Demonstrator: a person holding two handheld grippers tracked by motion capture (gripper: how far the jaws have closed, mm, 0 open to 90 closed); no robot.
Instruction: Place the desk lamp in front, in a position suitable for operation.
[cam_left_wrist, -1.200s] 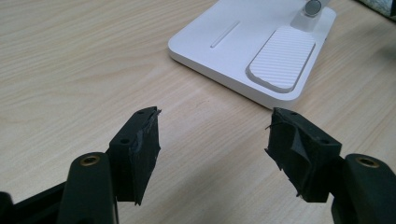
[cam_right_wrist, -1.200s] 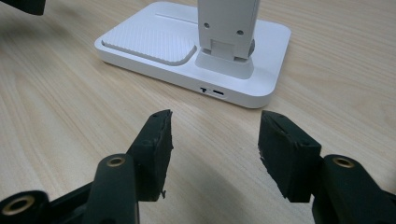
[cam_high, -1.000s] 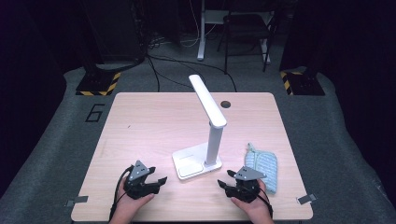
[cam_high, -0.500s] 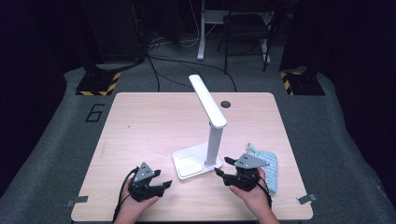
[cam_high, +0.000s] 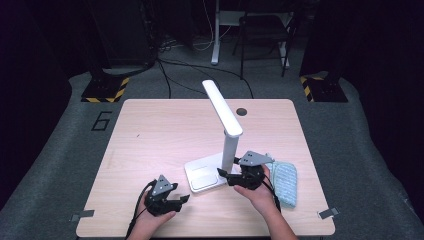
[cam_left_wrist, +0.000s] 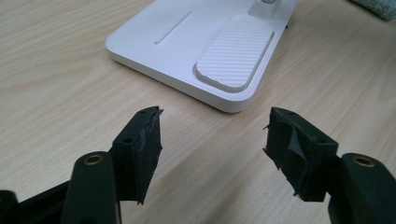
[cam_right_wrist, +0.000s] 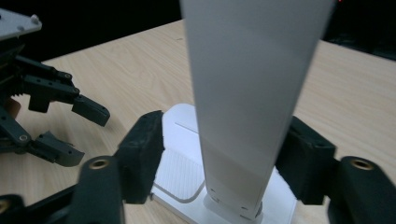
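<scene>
Nearest the bottom edge of the high view, left of centre: left gripper (cam_high: 184, 198) in a hand, jaws parted with nothing between them, having just narrowed slightly, tips aimed rightward at the lamp base (cam_high: 205, 174). In the left gripper view, bare table (cam_left_wrist: 56, 70) between the two black jaws, the white base with its ribbed pad lying just beyond them in the upper middle.

A little higher and right of centre: right gripper (cam_high: 224, 173), raised off the wood, jaws just widened and straddling the lower lamp post (cam_high: 229, 152). In the right gripper view, white post (cam_right_wrist: 247, 116) rising between the jaws; left jaw clear of it, right jaw partly hidden behind it, so contact unclear.

Just right of that hand: pale blue cloth (cam_high: 284, 182) lying flat.

Farther up, centre frame: slanted lamp head (cam_high: 222, 107), a dark round hole (cam_high: 242, 111) near the far table edge.
</scene>
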